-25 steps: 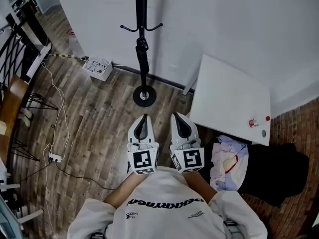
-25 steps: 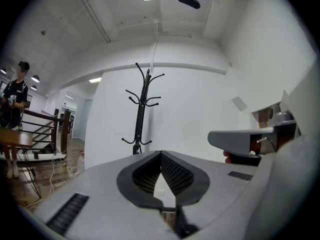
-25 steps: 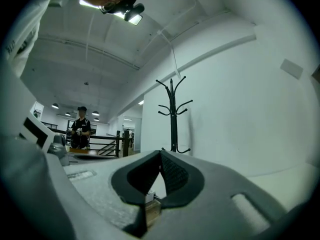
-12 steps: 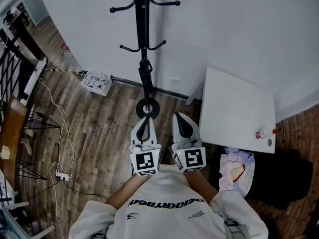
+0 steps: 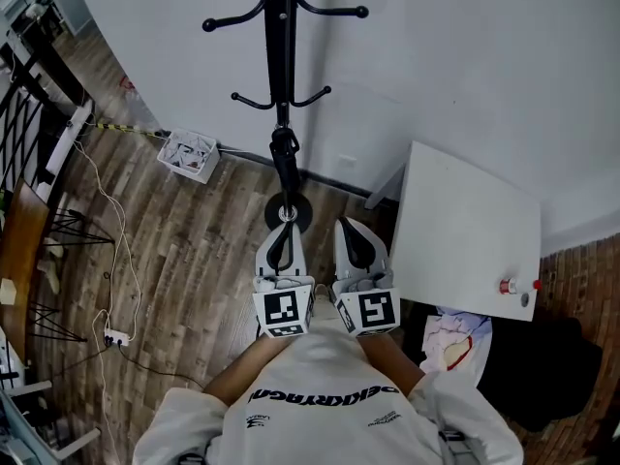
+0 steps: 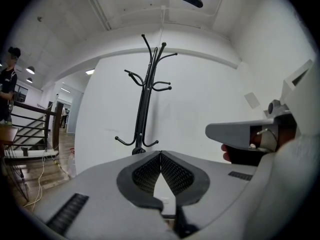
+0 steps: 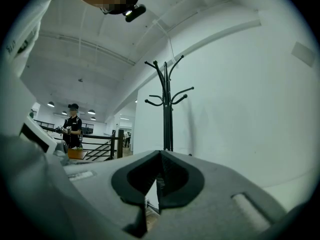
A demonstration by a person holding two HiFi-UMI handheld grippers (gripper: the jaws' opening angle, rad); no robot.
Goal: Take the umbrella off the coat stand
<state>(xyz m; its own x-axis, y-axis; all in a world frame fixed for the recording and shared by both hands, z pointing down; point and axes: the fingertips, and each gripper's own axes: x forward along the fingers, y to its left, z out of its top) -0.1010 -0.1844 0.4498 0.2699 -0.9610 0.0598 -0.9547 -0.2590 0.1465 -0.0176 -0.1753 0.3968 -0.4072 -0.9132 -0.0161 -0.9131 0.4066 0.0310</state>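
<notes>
Removal not begun: we find the umbrella (image 5: 284, 159) hanging low on the coat stand (image 5: 278, 46), with left gripper (image 5: 282, 232) and right gripper (image 5: 352, 231) short of it, jaws clenched empty.

From our head we look steeply down onto the brown wood-plank floor (image 5: 194, 221), close before the tall black metal coat stand (image 5: 282, 56). Cameras on our left gripper (image 6: 160, 154) and right gripper (image 7: 160, 153) look level along their jaws, both facing that coat stand (image 6: 145, 104) by the white wall (image 7: 240, 109), which all three views share
</notes>
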